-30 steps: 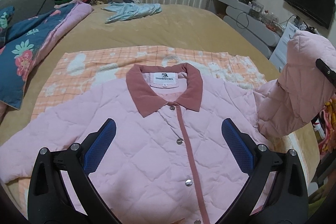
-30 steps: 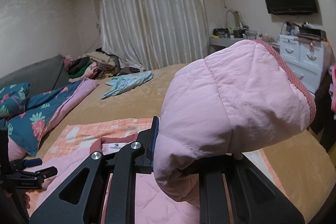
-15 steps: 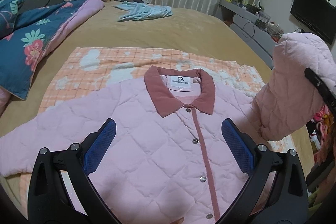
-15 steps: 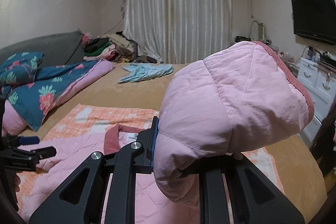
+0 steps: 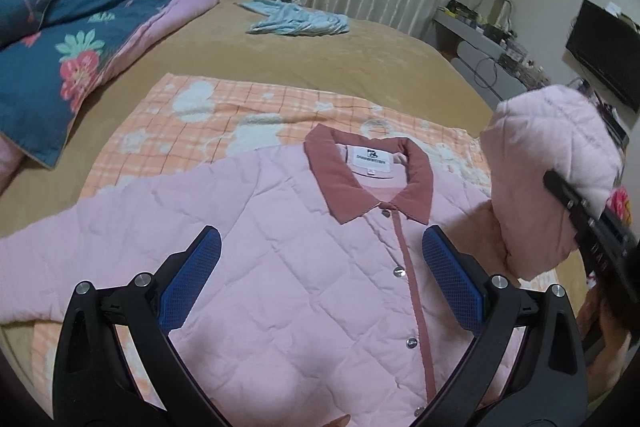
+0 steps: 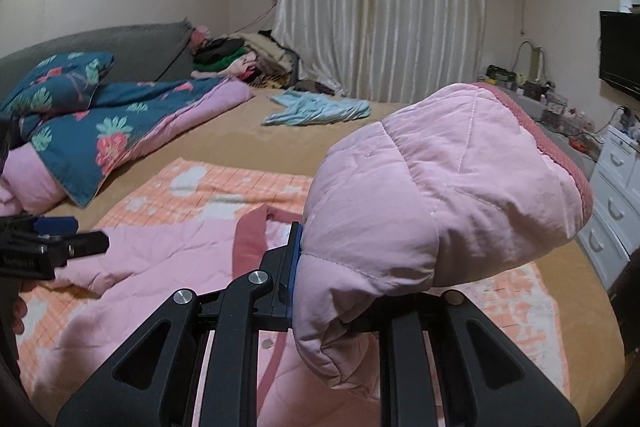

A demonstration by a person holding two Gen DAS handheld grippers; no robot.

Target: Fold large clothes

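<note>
A pink quilted jacket [image 5: 288,259] with a dusty-red collar [image 5: 344,183] lies front up, buttoned, on an orange checked blanket [image 5: 248,107]. My left gripper [image 5: 320,283] is open and empty, hovering above the jacket's chest. My right gripper [image 6: 340,279] is shut on the jacket's right sleeve [image 6: 440,203], held lifted above the bed with the cuff bunched over the fingers. The lifted sleeve also shows at the right of the left wrist view [image 5: 548,163]. The jacket's other sleeve [image 5: 80,247] lies flat to the left.
The tan bed [image 5: 320,55] carries a blue floral quilt [image 5: 72,59] at the left and a light blue garment [image 5: 296,21] at the back. A clothes pile [image 6: 240,55] lies by the curtain. White drawers [image 6: 616,187] and a TV [image 5: 604,55] stand right.
The left gripper's view has swung left, so the jacket sits further right in it. The right gripper has carried the lifted sleeve leftward toward the jacket's body.
</note>
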